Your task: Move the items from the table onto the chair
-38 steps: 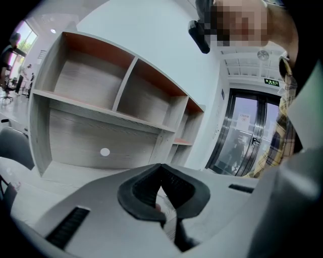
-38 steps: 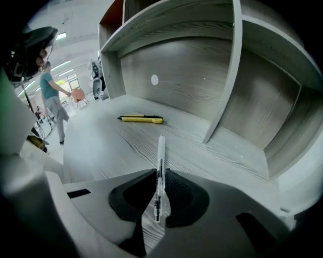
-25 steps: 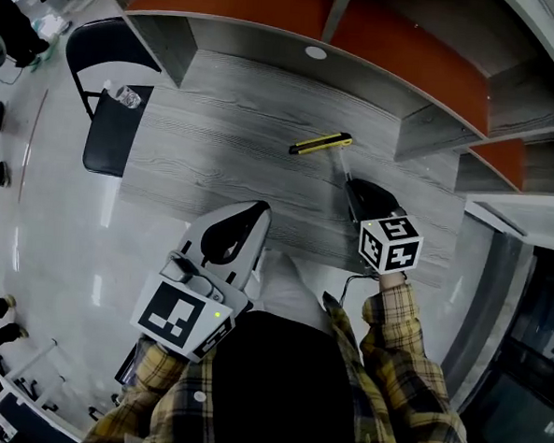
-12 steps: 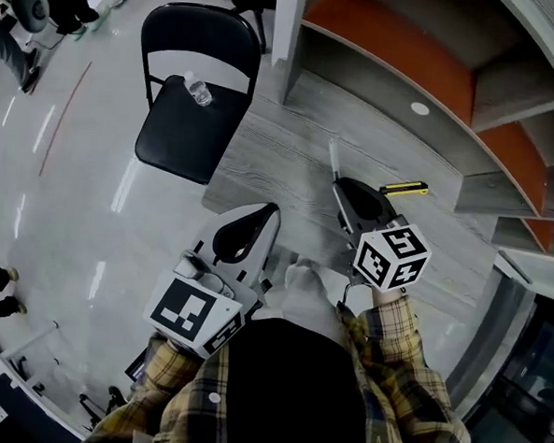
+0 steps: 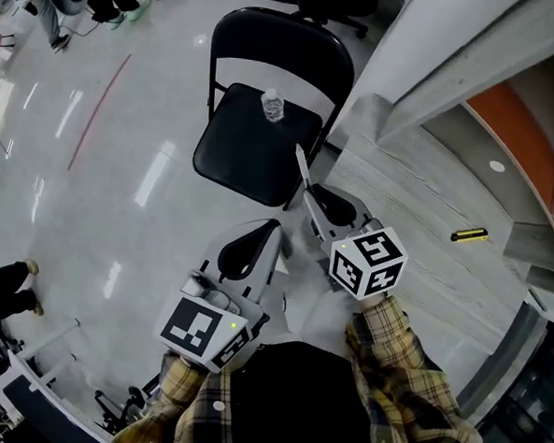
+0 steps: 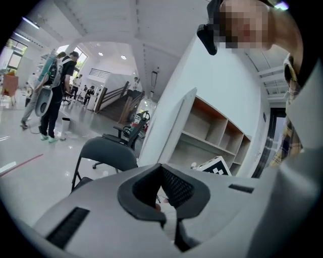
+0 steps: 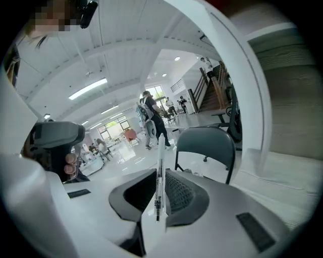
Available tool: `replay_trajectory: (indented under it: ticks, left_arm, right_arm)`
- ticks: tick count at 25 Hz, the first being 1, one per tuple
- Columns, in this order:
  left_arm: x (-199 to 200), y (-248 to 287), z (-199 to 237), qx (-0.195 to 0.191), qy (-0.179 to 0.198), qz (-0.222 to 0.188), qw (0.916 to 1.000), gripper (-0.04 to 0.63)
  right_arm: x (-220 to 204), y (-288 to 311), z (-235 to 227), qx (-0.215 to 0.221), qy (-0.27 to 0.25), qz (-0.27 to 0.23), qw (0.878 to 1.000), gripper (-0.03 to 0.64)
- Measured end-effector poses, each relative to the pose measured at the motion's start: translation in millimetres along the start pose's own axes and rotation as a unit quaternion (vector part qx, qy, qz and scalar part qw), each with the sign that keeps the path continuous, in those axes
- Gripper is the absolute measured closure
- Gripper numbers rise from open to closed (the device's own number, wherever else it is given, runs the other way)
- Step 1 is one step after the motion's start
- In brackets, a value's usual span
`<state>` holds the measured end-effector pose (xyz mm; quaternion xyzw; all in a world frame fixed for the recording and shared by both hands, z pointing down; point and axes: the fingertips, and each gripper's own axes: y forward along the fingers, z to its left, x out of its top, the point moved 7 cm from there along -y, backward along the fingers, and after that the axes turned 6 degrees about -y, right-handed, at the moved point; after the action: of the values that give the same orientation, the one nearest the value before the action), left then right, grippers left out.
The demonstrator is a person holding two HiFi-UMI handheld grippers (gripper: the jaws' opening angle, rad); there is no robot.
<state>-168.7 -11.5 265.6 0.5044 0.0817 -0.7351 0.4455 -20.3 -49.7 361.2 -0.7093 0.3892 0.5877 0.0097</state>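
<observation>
Now: left gripper [image 5: 273,227] has its jaws together with nothing between them, above the floor [image 5: 120,188]. Right gripper [image 5: 309,192] is clamped on a white pen [image 5: 302,166], its tip at the right edge of the chair [image 5: 234,152] seat. A bottle [image 5: 272,104] stands near the seat's back edge. A yellow tool [image 5: 469,235] lies mid-table [image 5: 400,200].

Perhaps open office (shelving [image 6: 214,133], folding chair [image 5: 232,157])

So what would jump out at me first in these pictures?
The right claw, low centre, pinches a thin white pen aimed at the black folding chair ahead. A small water bottle stands on its seat, and a yellow item lies on the grey table at right.
</observation>
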Motion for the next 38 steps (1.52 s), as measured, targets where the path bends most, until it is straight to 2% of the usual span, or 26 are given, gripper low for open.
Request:
replay_trajectory:
  ticks: [6,11,16,21,27,32,38]
  left_arm:
    - [-16,-16,74,0.045,-0.038,-0.004,0.9983,0.592]
    - [-30,-16,118,0.075,-0.07,-0.018,0.9945,0.592]
    - [-55,-16,159,0.097,-0.096,-0.024,0.9904,0.592]
    - [-75,-14,190,0.111,-0.115,-0.022,0.9869,0.592]
    - [-99,-8,221,0.122,-0.136,-0.018,0.983,0.592]
    - [-113,-1,242,0.13,-0.15,-0.01,0.9801,0.592]
    - [-115,3,255,0.139,-0.156,-0.008,0.978,0.592]
  right_arm:
    - [-24,107,18,0.007,0.018,0.024,1.0,0.552]
    - [-60,181,4,-0.005,0.029,0.057,0.998,0.552]
    - [-104,244,-19,-0.045,0.053,0.083,0.994,0.552]
    - [-156,300,-35,-0.086,0.065,0.138,0.985,0.552]
    - [-219,350,-62,-0.122,0.069,0.203,0.969,0.552]
    - [-267,369,-89,-0.144,0.067,0.252,0.955,0.552]
    - [-289,381,-111,-0.155,0.051,0.278,0.947,0.552]
